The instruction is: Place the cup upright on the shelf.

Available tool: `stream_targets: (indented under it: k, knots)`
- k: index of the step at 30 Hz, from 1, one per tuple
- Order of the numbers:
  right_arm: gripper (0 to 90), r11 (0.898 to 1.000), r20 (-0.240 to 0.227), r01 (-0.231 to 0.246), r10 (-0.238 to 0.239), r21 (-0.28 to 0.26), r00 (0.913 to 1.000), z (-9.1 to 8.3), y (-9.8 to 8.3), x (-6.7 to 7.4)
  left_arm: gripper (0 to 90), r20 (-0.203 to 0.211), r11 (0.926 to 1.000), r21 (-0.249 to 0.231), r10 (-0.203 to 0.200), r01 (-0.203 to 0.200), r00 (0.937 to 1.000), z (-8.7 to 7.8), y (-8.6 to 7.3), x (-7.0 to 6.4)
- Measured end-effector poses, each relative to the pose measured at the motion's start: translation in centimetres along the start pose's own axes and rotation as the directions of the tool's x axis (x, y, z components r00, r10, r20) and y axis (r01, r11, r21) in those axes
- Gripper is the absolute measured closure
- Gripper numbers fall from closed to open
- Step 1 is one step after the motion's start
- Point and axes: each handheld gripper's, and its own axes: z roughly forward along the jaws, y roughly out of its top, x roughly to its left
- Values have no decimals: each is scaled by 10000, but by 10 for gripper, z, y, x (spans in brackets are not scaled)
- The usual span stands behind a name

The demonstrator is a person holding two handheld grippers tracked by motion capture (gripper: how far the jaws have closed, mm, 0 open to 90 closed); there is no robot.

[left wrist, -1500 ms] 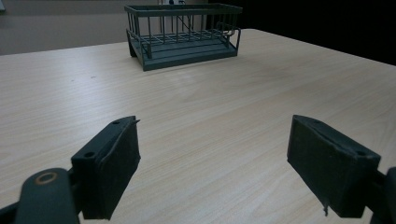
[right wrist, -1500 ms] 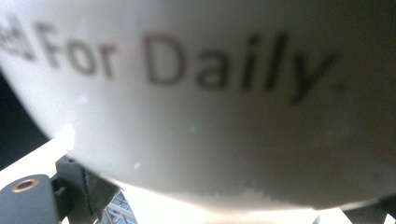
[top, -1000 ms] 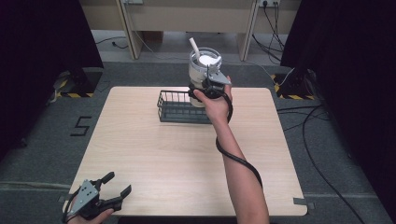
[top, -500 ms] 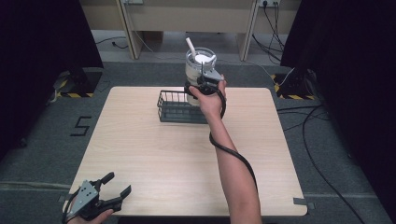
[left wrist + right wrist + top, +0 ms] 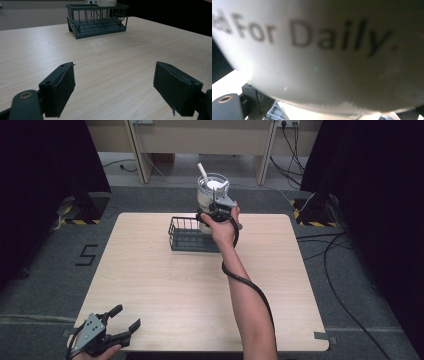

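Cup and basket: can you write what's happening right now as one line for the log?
right gripper: shut on cup, above basket | left gripper: open, near table edge | straw: in cup

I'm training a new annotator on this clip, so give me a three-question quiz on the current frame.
1. True or false: the left gripper is open with nothing in it.
2. What does the right gripper hold? A) a white cup with a straw B) the wire basket C) nothing
3. Fill in: the cup hangs above the far side of the dark wire ____.

Key: 1 true; 2 A; 3 basket.
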Motion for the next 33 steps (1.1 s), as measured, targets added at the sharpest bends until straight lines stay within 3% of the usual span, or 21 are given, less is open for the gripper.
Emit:
stream_targets:
  k: [18, 33]
  knots:
    - [100, 9984, 73, 227, -231, 511, 9997, 21, -23, 1, 169, 59, 10000, -2, -15, 15, 10000, 0, 0, -1]
    - [98, 9988, 210, 251, -260, 420, 9994, 26, -38, 2, 169, 59, 10000, -27, -41, 41, 10000, -1, 0, -1]
